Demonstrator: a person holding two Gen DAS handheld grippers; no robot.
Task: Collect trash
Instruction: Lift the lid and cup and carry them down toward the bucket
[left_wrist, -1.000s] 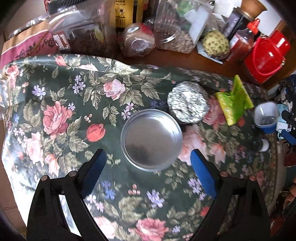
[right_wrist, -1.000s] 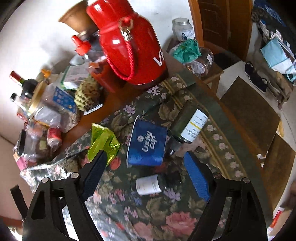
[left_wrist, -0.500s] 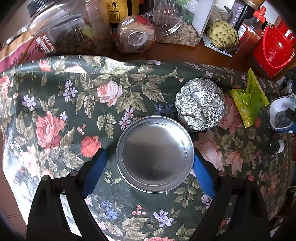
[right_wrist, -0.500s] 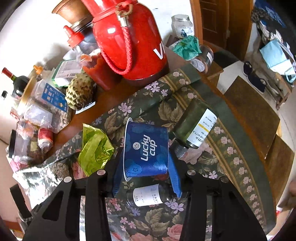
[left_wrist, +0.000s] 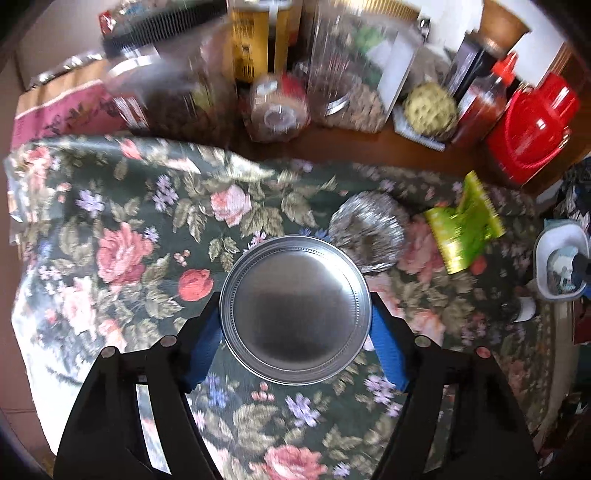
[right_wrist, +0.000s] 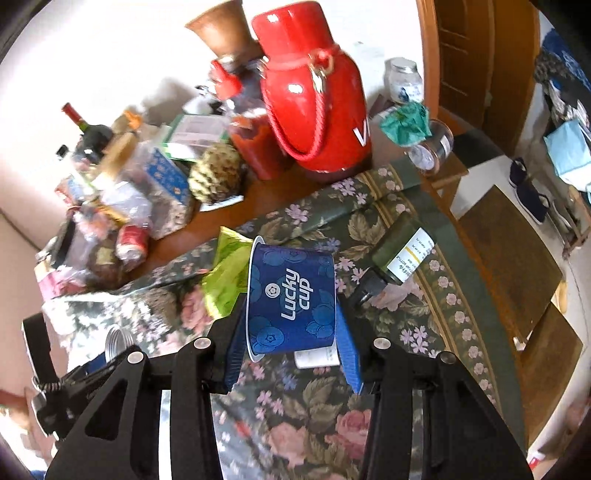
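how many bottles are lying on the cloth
2: a dark green bottle lies right of the blue cup, and a small white-labelled one lies mostly hidden under the cup. Others may be hidden.

A dark green floral tablecloth (left_wrist: 155, 258) covers the worktop below the tongs. Beyond the tongs, on bare brown wooden worktop (left_wrist: 332, 147), stand a glossy red flask with a red rope handle (right_wrist: 317, 103), a red-capped sauce bottle (left_wrist: 484, 99), a scaly green custard apple (right_wrist: 216, 171) and clear plastic jars (left_wrist: 347, 85), blurred. A wooden door (right_wrist: 480, 55) stands far right.
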